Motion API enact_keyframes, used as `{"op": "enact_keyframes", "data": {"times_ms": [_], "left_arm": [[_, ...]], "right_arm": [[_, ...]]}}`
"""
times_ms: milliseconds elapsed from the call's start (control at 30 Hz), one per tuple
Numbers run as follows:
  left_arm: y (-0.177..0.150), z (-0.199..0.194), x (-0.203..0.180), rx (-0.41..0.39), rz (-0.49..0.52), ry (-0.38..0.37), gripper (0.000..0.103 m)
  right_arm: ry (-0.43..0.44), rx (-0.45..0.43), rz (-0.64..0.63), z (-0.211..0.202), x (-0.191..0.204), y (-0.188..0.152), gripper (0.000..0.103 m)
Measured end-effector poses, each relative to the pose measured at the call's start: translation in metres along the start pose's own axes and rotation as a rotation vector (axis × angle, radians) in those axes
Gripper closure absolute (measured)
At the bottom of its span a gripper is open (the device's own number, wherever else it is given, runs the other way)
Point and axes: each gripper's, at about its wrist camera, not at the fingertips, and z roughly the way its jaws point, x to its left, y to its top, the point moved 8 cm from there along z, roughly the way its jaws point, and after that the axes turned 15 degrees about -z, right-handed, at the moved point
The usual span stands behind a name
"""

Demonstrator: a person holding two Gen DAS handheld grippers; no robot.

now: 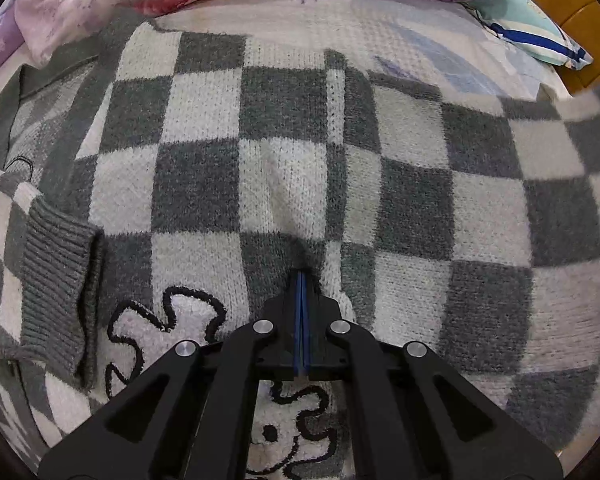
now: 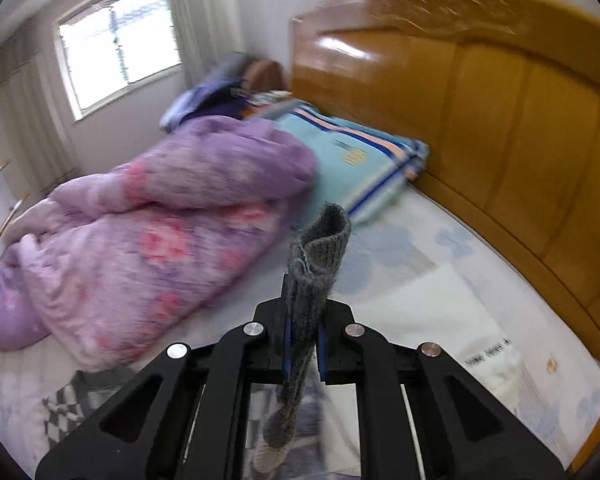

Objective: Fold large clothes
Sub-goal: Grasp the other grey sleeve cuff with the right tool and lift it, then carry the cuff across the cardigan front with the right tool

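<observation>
— Lying flat across the bed's pale printed sheet point(image 1: 420, 32), what is that garment?

— A grey-and-white checkered knit sweater point(image 1: 228, 128) with fuzzy black-outlined flower patches. The left tongs point(image 1: 302, 276) are closed tight, blue pads together, tips pressing into the sweater's middle.

— And beyond the sweater?

— A purple-and-pink floral quilt point(image 2: 152, 216) is bunched at the sheet's far side, beside a teal striped pillow point(image 2: 352, 160) against the glossy wooden headboard point(image 2: 500, 112).

— The right tongs point(image 2: 305, 320)?

— Raised above the sheet, clamped narrowly on the sweater's grey ribbed cuff point(image 2: 320, 248).
</observation>
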Motion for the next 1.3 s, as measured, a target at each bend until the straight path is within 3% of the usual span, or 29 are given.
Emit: {"op": "enact_keyframes", "data": {"times_ms": [233,367,433,633,933,1133,1300], "left_arm": [[0.005,0.000,0.013,0.033,-0.043,-0.094,0.101],[0.010,-0.006,0.022,0.133,-0.102,-0.164,0.101],[0.017,-0.020,0.036,0.153,-0.107,-0.151,0.103],[0.050,-0.093,0.127,0.067,-0.122,-0.092,0.103],[0.077,-0.178,0.315,-0.072,-0.262,0.123,0.102],[0.075,-0.201,0.390,-0.130,-0.337,0.218,0.102],[0.064,-0.207,0.428,-0.149,-0.384,0.232,0.102]], "right_arm": [[0.228,-0.067,-0.148,-0.021,0.138,0.043,0.095],[0.285,-0.063,-0.202,-0.021,0.200,0.041,0.095],[0.323,-0.042,-0.223,-0.018,0.230,0.035,0.094],[0.397,0.031,-0.292,-0.007,0.303,-0.006,0.094],[0.466,0.202,-0.358,0.014,0.398,-0.094,0.094],[0.519,0.335,-0.371,0.038,0.446,-0.167,0.094],[0.594,0.429,-0.409,0.047,0.486,-0.219,0.093]]}}
